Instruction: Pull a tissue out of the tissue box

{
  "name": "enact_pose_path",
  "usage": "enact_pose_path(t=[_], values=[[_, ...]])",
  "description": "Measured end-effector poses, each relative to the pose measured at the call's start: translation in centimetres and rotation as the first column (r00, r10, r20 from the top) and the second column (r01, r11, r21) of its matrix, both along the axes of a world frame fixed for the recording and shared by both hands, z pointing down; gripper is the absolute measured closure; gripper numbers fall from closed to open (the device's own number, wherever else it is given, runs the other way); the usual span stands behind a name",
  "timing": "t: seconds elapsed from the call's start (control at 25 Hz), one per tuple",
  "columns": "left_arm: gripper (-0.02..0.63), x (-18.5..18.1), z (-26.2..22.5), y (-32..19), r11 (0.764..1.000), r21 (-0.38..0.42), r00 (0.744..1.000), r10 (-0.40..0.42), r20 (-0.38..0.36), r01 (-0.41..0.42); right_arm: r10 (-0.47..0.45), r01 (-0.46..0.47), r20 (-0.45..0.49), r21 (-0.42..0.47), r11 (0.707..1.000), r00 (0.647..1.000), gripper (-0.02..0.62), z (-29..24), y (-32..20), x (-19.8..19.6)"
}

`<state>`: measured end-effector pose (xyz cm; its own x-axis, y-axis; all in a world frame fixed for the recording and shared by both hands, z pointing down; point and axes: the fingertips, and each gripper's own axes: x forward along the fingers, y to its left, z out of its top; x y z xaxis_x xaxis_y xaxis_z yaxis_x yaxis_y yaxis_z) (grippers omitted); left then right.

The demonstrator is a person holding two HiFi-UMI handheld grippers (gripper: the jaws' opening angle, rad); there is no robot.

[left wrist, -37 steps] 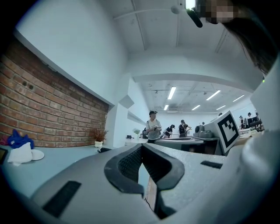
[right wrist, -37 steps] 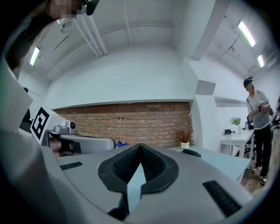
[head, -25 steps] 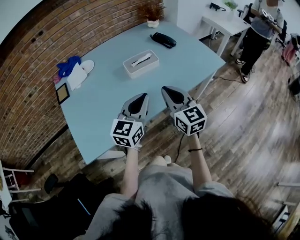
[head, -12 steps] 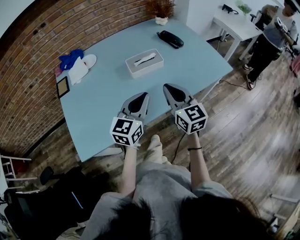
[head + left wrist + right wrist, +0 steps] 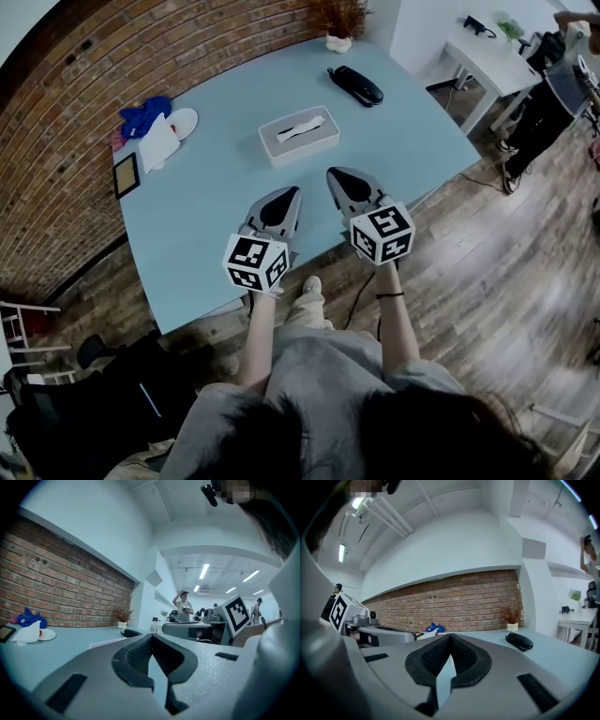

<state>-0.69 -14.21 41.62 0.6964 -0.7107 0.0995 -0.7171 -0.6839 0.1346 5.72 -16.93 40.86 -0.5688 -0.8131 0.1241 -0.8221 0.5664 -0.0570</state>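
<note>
Head view: your left hand-held gripper (image 5: 289,194) and right hand-held gripper (image 5: 336,176) are closed, empty; pinch the flimsy tissue (image 5: 300,127) gently by its tuft atop the tissue box (image 5: 305,156).

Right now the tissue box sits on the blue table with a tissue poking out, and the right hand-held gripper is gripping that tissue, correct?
Not quite. The box sits on the blue table with a tissue poking out, but the right hand-held gripper is shut on nothing, well short of the box. The head view shows the gap.
</note>
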Motion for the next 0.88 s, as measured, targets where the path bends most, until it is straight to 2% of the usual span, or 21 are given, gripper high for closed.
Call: enact_pose_path(t=[0.64, 0.88], values=[[0.603, 0.2, 2.3, -8.6, 0.998, -0.064, 1.0, 0.005, -0.007, -0.006, -0.042, 0.039, -0.052, -0.047, 0.998, 0.998, 0.597, 2.2, -8.4, -0.3], [0.603, -0.1, 3.5, -11.1, 0.995, -0.097, 1.0, 0.011, -0.009, -0.012, -0.058, 0.051, -0.13, -0.056, 0.997, 0.99, 0.597, 3.5, -10.9, -0.5]])
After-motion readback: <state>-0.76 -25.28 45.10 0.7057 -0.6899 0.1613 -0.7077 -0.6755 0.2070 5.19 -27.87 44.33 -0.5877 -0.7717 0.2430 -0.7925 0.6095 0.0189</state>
